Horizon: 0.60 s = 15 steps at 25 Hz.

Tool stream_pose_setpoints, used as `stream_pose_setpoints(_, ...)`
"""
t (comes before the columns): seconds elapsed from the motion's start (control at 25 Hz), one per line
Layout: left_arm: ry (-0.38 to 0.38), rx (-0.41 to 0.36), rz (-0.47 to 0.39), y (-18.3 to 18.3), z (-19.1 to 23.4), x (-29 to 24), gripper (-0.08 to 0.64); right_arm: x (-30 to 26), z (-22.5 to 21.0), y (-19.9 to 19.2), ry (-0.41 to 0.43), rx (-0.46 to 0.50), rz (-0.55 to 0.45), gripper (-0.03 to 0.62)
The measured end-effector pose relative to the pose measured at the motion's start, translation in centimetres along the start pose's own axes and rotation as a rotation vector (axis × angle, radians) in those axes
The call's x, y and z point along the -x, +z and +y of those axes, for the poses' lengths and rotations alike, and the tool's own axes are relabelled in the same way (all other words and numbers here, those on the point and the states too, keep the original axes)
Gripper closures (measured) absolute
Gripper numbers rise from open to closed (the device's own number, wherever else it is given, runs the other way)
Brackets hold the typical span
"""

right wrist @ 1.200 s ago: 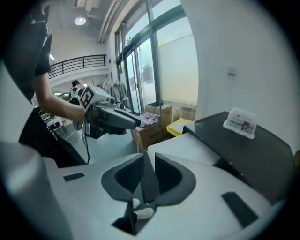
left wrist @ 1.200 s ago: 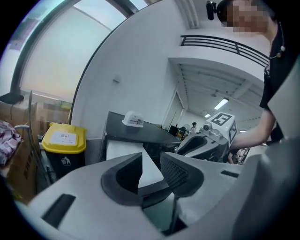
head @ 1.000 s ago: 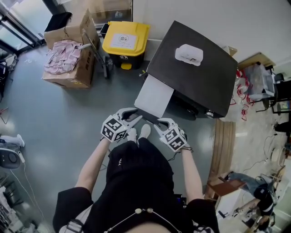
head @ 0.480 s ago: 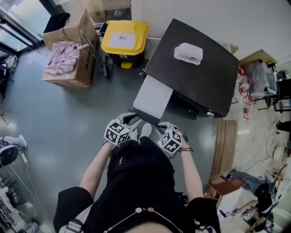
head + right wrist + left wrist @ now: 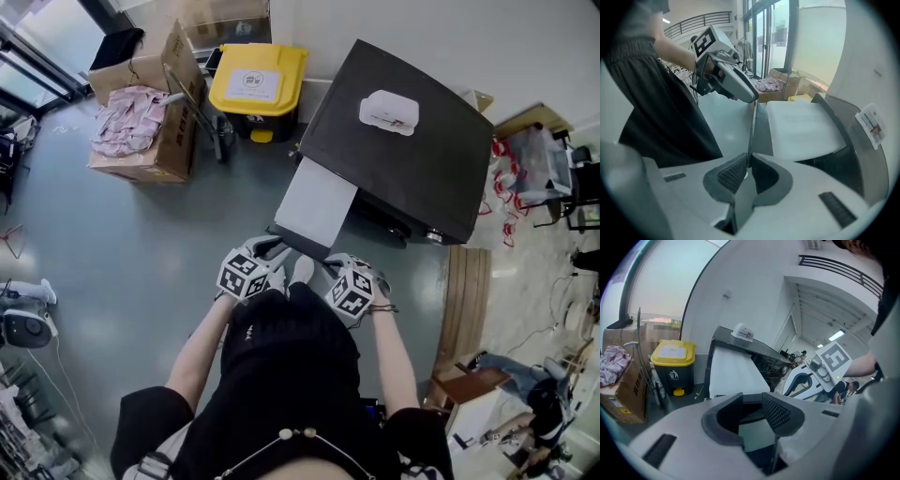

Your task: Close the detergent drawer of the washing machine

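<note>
A dark washing machine (image 5: 403,159) stands against the wall with its white-topped drawer (image 5: 317,208) pulled out toward me. Both grippers sit at the drawer's front edge. My left gripper (image 5: 272,249) is open; in the left gripper view its jaws (image 5: 751,405) straddle the dark front edge near a corner without pressing it, and the drawer top (image 5: 733,373) stretches ahead. My right gripper (image 5: 330,261) has just been closing. In the right gripper view (image 5: 748,165) the thin front edge (image 5: 761,131) runs into the narrow gap and the pads pinch it.
A yellow-lidded bin (image 5: 258,80) and a cardboard box of clothes (image 5: 141,122) stand left of the machine. A small white item (image 5: 389,111) lies on the machine's top. Wooden boards (image 5: 459,309) lie on the floor to the right. My legs are just behind the grippers.
Both grippers have sunk a little at the drawer's front edge and rolled slightly. The drawer stands out as far as before.
</note>
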<state>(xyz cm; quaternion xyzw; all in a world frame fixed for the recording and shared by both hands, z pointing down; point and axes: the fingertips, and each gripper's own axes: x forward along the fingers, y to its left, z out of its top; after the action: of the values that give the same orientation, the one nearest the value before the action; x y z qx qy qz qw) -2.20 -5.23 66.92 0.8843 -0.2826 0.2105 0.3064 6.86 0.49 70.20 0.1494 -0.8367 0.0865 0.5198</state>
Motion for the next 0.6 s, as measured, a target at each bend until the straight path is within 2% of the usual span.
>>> stream_pose_setpoints(0.12,0.005,-0.009,0.003,0.1,-0.4,0.4,0.434,0.6,-0.1,0.2,0.020,-0.003,-0.009,0.555)
stream_pose_setpoints(0.24,0.050,-0.017,0.006,-0.1,-0.3,1.2,0.436,1.5,-0.2,0.7,0.027,-0.021,-0.035,0.555)
stream_pose_setpoints(0.44,0.112,0.085,0.006,-0.5,0.4,2.0,0.434,2.3,-0.5,0.9,0.042,-0.022,-0.053,0.555)
stream_pose_setpoints(0.6,0.166,0.119,0.021,-0.9,1.7,1.5,0.436,2.5,-0.7,1.1,0.052,-0.043,-0.069,0.557)
